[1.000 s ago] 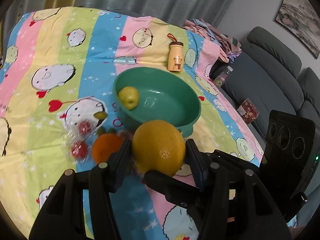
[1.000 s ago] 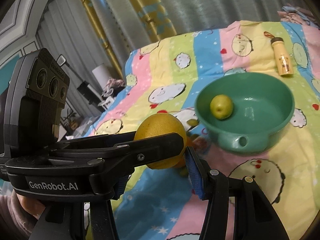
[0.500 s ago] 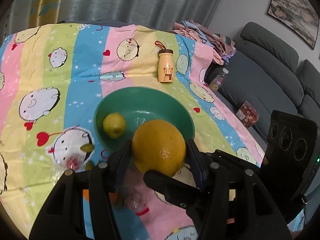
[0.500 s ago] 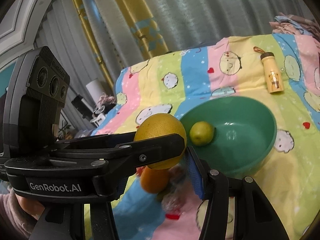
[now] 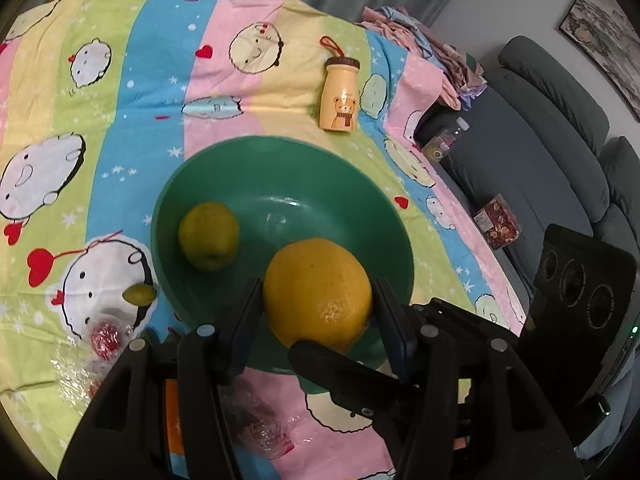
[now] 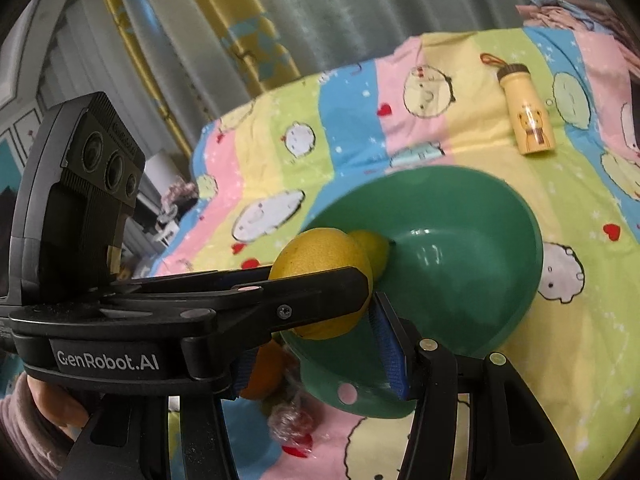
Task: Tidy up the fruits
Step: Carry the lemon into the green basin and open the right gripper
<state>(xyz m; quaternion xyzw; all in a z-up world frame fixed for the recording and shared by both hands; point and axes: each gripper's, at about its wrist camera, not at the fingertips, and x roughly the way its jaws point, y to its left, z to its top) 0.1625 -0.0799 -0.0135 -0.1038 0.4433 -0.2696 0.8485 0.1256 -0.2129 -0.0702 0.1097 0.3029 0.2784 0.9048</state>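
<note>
Grapefruit clamped by both grippers over bowl: lower toward 6 o'clock, clear of apple, then release together.

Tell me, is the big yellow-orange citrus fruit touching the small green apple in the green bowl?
Apart. The left wrist view shows bare green bowl floor between the citrus fruit and the apple.

We see a striped pastel bedsheet printed with round cartoon faces and red hearts, our landmark here. On it, near its far edge, lies a small cream-yellow bottle with a brown cap and a bear picture. Past that edge hang grey pleated curtains and a yellow patterned drape. Beside the sheet's right edge stands a grey upholstered sofa, with a heap of crumpled pink clothes at the corner between them and a framed landscape picture above.
</note>
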